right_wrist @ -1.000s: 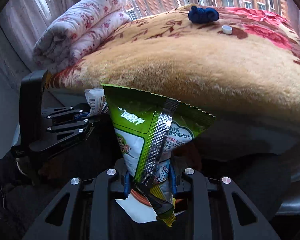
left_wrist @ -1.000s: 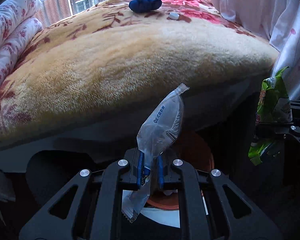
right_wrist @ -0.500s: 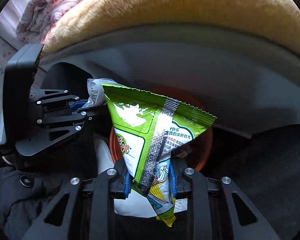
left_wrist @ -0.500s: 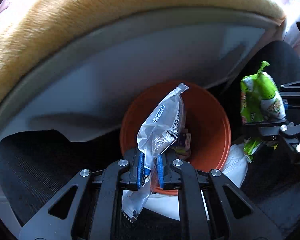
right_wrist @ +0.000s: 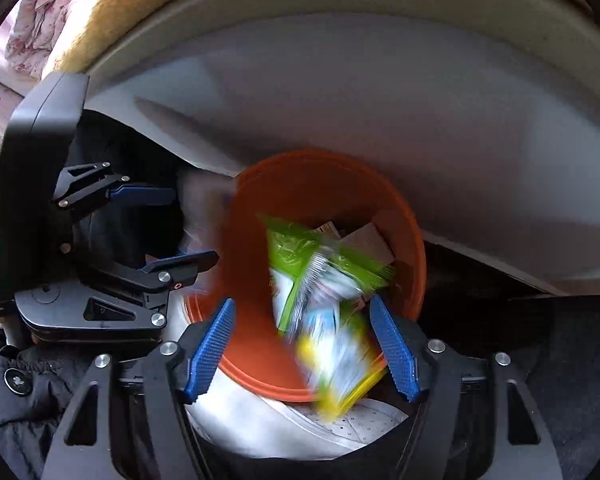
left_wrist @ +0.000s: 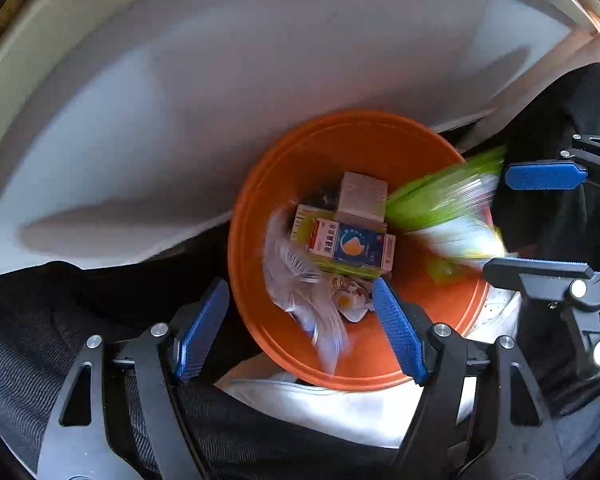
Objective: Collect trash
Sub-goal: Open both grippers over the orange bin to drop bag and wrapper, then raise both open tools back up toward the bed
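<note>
My left gripper (left_wrist: 300, 328) has just been opening, and its blue pads (left_wrist: 398, 336) now stand wide apart with nothing pressed between them. Just past them the clear bag (left_wrist: 300, 292) is a blur, dropping into the orange bin (left_wrist: 260, 200). My right gripper (right_wrist: 302, 348) has just been opening too. Its jaws stand wide apart. The green bag (right_wrist: 320, 280) is loose between the pads and a bit beyond, blurred, falling over the bin (right_wrist: 244, 280).

What could go wrong? I think the green bag could catch the near rim and tip out onto the white shoe (right_wrist: 300, 420) below my right fingers, because it falls close to that edge. The clear bag looks safer, further inside.

My left gripper points straight down over the bin. My right one tilts down at it from the side. Further in lie boxes (left_wrist: 352, 240), and beyond the bin is the white bed side (left_wrist: 260, 80).
</note>
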`<action>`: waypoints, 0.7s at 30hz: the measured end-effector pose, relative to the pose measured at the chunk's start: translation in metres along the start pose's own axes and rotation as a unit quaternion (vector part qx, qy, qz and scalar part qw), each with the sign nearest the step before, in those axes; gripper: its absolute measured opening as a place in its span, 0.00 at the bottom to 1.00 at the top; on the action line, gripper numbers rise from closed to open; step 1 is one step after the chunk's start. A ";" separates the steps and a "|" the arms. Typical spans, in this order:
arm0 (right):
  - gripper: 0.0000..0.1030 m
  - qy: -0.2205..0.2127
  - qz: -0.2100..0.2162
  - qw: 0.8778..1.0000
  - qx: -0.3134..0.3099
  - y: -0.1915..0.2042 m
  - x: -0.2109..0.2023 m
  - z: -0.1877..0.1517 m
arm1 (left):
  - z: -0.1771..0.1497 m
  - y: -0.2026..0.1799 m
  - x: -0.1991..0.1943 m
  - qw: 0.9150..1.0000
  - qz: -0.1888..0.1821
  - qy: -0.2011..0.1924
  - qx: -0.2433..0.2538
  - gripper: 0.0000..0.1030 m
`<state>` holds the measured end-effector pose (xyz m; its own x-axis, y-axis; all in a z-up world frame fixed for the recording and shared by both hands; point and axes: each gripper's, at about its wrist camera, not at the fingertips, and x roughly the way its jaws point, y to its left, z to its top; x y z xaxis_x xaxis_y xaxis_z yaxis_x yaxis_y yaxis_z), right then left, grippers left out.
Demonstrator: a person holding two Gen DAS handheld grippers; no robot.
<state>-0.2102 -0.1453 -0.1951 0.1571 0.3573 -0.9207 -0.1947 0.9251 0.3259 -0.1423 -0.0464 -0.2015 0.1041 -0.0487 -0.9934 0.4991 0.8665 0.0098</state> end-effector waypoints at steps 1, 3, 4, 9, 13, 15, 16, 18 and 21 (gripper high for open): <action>0.67 -0.001 -0.001 1.000 0.002 -0.001 -0.001 0.000 | 0.000 0.001 0.001 1.000 0.000 0.001 -0.002 0.71; 0.67 -0.001 -0.001 1.000 0.004 -0.003 -0.004 -0.001 | -0.001 0.003 0.001 1.000 -0.003 0.002 -0.007 0.71; 0.67 -0.002 -0.003 1.000 0.006 -0.005 -0.006 -0.002 | -0.002 0.002 0.001 1.000 -0.003 0.003 -0.009 0.71; 0.72 -0.009 -0.008 1.000 0.017 -0.010 -0.012 -0.010 | -0.003 0.008 -0.001 1.000 -0.006 0.000 -0.012 0.71; 0.77 -0.023 -0.008 1.000 0.009 -0.010 -0.021 -0.016 | -0.004 0.009 -0.005 1.000 -0.008 -0.008 -0.006 0.71; 0.80 -0.034 -0.008 0.999 -0.004 -0.004 -0.029 -0.020 | -0.003 0.008 -0.013 1.000 -0.011 -0.017 0.000 0.71; 0.82 -0.042 -0.003 0.999 -0.012 -0.001 -0.034 -0.022 | -0.005 0.007 -0.019 1.000 -0.013 -0.026 0.004 0.71; 0.84 -0.071 0.012 0.997 -0.034 0.003 -0.049 -0.031 | -0.013 0.004 -0.026 0.999 -0.021 -0.045 0.012 0.71; 0.87 -0.113 0.020 0.991 -0.062 0.013 -0.076 -0.035 | -0.020 0.006 -0.055 0.996 -0.027 -0.084 0.025 0.71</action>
<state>-0.2588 -0.1646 -0.1281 0.3574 0.4263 -0.8310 -0.3211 0.8916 0.3193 -0.1623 -0.0286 -0.1494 0.2164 -0.1808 -0.9594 0.5496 0.8348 -0.0334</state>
